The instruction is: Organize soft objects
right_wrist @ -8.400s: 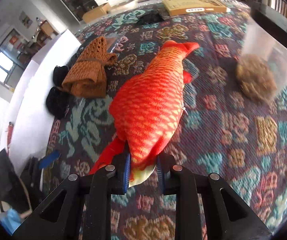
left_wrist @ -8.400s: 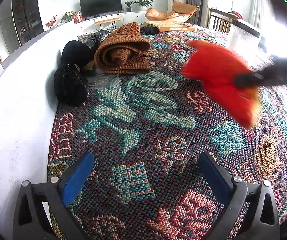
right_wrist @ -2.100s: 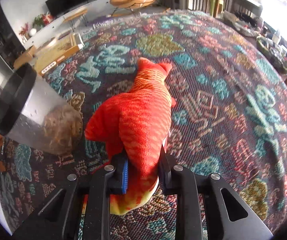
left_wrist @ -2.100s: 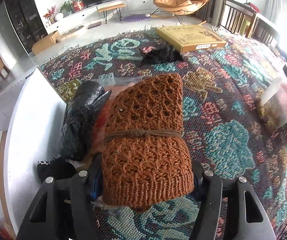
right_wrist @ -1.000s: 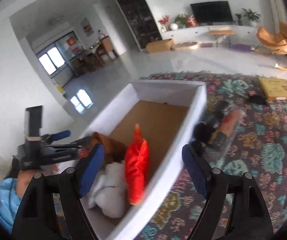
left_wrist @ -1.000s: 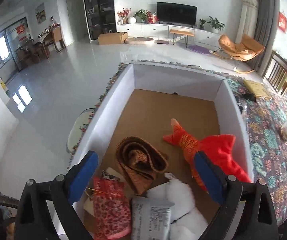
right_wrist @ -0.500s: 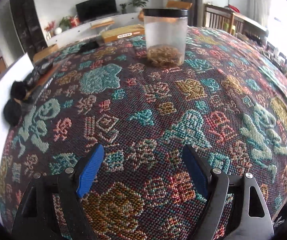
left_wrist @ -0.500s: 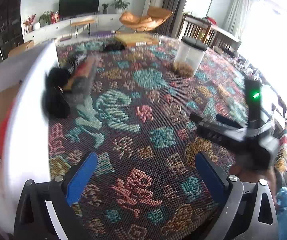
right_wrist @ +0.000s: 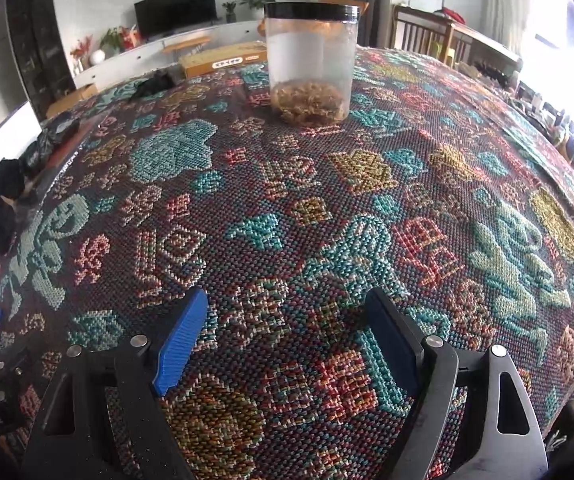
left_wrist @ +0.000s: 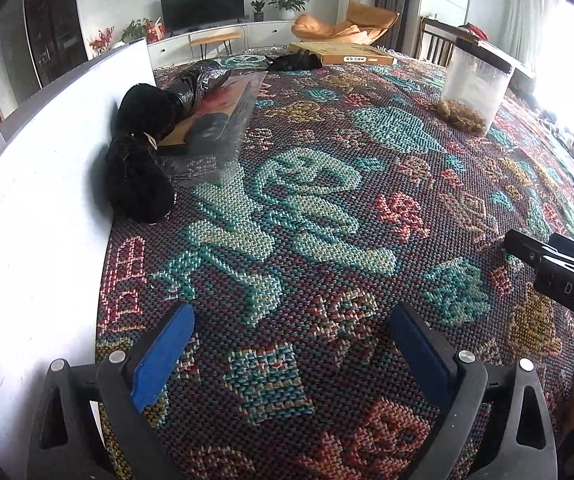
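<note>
My left gripper (left_wrist: pixel 291 344) is open and empty, low over the patterned cloth (left_wrist: pixel 327 216). Two black fuzzy soft items (left_wrist: pixel 139 148) lie against the white box wall (left_wrist: pixel 35 208), well ahead to the left, beside a flat plastic-wrapped package (left_wrist: pixel 219 112) and a black bag (left_wrist: pixel 199 76). My right gripper (right_wrist: pixel 287 332) is open and empty over the cloth (right_wrist: pixel 327 208). The black soft items (right_wrist: pixel 3 200) show at the far left in the right wrist view. The box's inside is hidden.
A clear jar with a black lid and brown fluff inside (right_wrist: pixel 311 64) stands on the cloth ahead of the right gripper; it also shows in the left wrist view (left_wrist: pixel 471 92). A flat yellow box (left_wrist: pixel 343 54) and a small black item (left_wrist: pixel 295 63) lie at the far edge.
Both grippers dropped the brown knit and the red fish into the white box, swung back over the cloth, and now hover open and empty; little change in the last half second.
</note>
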`<action>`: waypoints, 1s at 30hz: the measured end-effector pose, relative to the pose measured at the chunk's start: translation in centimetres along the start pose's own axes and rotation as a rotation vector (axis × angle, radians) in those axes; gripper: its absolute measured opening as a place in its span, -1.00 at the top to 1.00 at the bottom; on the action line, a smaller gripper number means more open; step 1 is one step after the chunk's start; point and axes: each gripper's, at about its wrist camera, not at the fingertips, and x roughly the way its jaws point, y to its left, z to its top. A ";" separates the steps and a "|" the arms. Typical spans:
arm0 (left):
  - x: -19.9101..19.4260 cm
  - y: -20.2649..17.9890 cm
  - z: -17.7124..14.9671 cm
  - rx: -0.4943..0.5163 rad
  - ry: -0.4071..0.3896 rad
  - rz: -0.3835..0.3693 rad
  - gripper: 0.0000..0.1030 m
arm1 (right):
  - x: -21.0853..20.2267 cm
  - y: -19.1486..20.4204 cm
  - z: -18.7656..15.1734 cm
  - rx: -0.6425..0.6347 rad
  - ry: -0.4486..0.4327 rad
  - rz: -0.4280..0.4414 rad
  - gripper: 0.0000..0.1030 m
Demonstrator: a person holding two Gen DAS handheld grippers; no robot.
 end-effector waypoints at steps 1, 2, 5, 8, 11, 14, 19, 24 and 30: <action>0.0 -0.1 0.0 -0.001 -0.001 0.001 -0.98 | 0.0 0.1 -0.1 -0.003 -0.001 -0.004 -0.67; 0.1 -0.1 0.0 -0.004 0.001 0.004 -1.00 | 0.0 0.0 -0.1 -0.001 -0.002 -0.003 -0.69; 0.3 0.0 0.2 -0.006 -0.001 0.006 -1.00 | 0.1 -0.1 -0.1 0.006 0.000 -0.002 -0.73; 0.3 0.0 0.2 -0.006 -0.001 0.007 -1.00 | 0.1 -0.1 -0.1 0.005 0.001 -0.003 -0.74; 0.2 0.0 0.1 -0.006 -0.001 0.007 -1.00 | 0.1 -0.1 -0.1 0.005 0.001 -0.003 -0.74; 0.3 0.0 0.2 -0.006 -0.001 0.007 -1.00 | 0.1 -0.1 -0.1 0.005 0.001 -0.003 -0.75; 0.3 0.0 0.1 -0.006 -0.001 0.007 -1.00 | 0.1 -0.1 -0.1 0.005 0.001 -0.003 -0.75; 0.3 0.0 0.1 -0.006 -0.001 0.007 -1.00 | 0.1 -0.1 -0.1 0.005 0.001 -0.003 -0.75; 0.3 0.0 0.1 -0.006 -0.001 0.007 -1.00 | 0.1 -0.1 -0.1 0.005 0.001 -0.003 -0.75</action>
